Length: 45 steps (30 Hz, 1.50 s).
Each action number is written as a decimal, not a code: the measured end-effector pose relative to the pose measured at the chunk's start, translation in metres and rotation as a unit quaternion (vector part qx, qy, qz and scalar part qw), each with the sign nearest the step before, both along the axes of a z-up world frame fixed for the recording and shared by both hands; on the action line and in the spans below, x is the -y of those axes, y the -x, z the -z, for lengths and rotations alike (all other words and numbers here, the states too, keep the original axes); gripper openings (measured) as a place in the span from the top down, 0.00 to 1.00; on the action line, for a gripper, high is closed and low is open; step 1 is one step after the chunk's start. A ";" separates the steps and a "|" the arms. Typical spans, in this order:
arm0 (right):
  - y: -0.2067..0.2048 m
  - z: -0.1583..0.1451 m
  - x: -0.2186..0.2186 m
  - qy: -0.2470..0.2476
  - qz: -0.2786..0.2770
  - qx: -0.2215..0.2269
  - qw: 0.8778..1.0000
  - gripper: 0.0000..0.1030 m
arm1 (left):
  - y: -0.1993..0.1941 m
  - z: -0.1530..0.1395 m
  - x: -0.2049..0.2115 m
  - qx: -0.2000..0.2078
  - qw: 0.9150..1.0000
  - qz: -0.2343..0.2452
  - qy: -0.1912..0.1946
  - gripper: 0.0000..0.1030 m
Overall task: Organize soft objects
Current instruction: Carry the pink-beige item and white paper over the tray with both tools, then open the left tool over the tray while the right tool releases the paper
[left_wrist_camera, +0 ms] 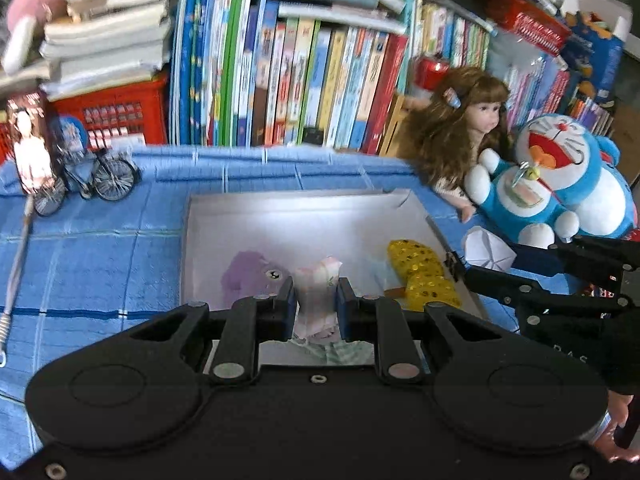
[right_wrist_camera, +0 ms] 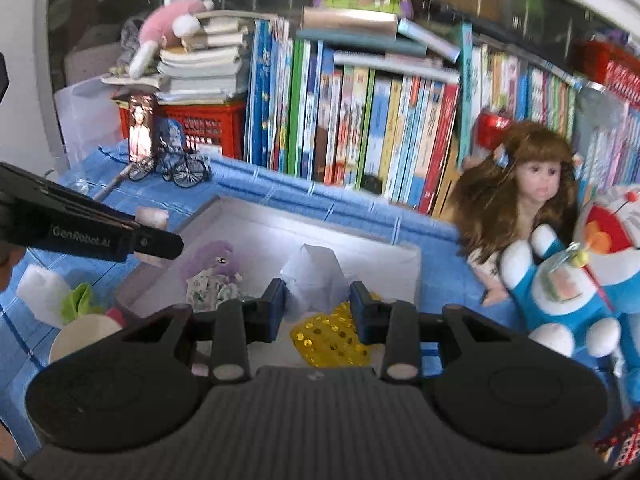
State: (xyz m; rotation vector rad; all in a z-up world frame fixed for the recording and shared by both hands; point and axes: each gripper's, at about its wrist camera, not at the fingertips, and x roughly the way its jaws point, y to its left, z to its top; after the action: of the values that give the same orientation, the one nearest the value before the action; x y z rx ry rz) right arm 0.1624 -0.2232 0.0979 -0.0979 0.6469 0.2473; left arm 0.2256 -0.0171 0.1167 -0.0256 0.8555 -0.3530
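A shallow white box (left_wrist_camera: 280, 208) lies on the blue cloth. Inside it are a purple plush (left_wrist_camera: 248, 276) and a yellow sequin toy (left_wrist_camera: 424, 276). My left gripper (left_wrist_camera: 316, 300) is shut on a pale pink soft toy (left_wrist_camera: 318, 292), held over the box's near part. My right gripper (right_wrist_camera: 318, 304) is shut on a white folded paper piece (right_wrist_camera: 314, 276), held above the box (right_wrist_camera: 408, 256); the yellow sequin toy (right_wrist_camera: 332, 336) and purple plush (right_wrist_camera: 216, 260) lie below. The right gripper also shows in the left wrist view (left_wrist_camera: 460, 268), at the box's right edge.
A brown-haired doll (left_wrist_camera: 464, 128) and a blue Doraemon plush (left_wrist_camera: 560, 176) sit right of the box. A row of books (left_wrist_camera: 300, 80), a red crate (left_wrist_camera: 112, 116) and a model bicycle (left_wrist_camera: 92, 180) line the back. A white and green soft toy (right_wrist_camera: 60, 300) lies left of the box.
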 end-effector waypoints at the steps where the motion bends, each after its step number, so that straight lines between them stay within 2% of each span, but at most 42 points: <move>1: -0.006 0.002 -0.001 0.000 0.001 -0.008 1.000 0.61 | -0.006 0.004 0.000 -0.009 1.000 -0.004 0.002 0.82; 9: -0.056 0.016 -0.012 -0.004 0.006 -0.077 0.997 0.60 | -0.059 0.029 0.011 -0.049 0.999 -0.009 0.000 0.81; 12: -0.073 0.025 -0.013 -0.020 0.012 -0.107 0.994 0.60 | -0.081 0.042 0.017 -0.077 0.997 -0.003 0.008 0.81; 15: -0.085 0.033 -0.014 -0.032 0.014 -0.132 0.991 0.60 | -0.095 0.056 0.023 -0.092 0.996 -0.011 -0.006 0.81; 24: -0.105 0.053 -0.021 -0.023 0.010 -0.162 0.986 0.59 | -0.117 0.078 0.030 -0.124 0.992 -0.019 -0.013 0.81; 30: -0.110 0.057 -0.022 -0.025 0.006 -0.169 0.985 0.52 | -0.123 0.081 0.031 -0.129 0.991 -0.020 -0.014 0.81; 32: -0.110 0.057 -0.022 -0.025 0.004 -0.169 0.985 0.46 | -0.123 0.080 0.031 -0.129 0.991 -0.025 -0.015 0.77; 34: -0.110 0.056 -0.022 -0.028 0.002 -0.167 0.986 0.42 | -0.123 0.078 0.031 -0.126 0.992 -0.026 -0.011 0.62; 37: -0.109 0.054 -0.021 -0.034 -0.002 -0.164 0.986 0.33 | -0.120 0.071 0.031 -0.124 0.992 -0.028 0.001 0.48; 45: -0.100 0.043 -0.016 -0.039 -0.001 -0.150 0.988 0.27 | -0.105 0.046 0.023 -0.091 0.995 -0.032 -0.006 0.45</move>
State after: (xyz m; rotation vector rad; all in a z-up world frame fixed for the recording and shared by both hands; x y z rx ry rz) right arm 0.2626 -0.2069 0.0549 0.0143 0.9360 0.2912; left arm 0.3306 -0.0400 0.0708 -0.0735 1.0343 -0.2885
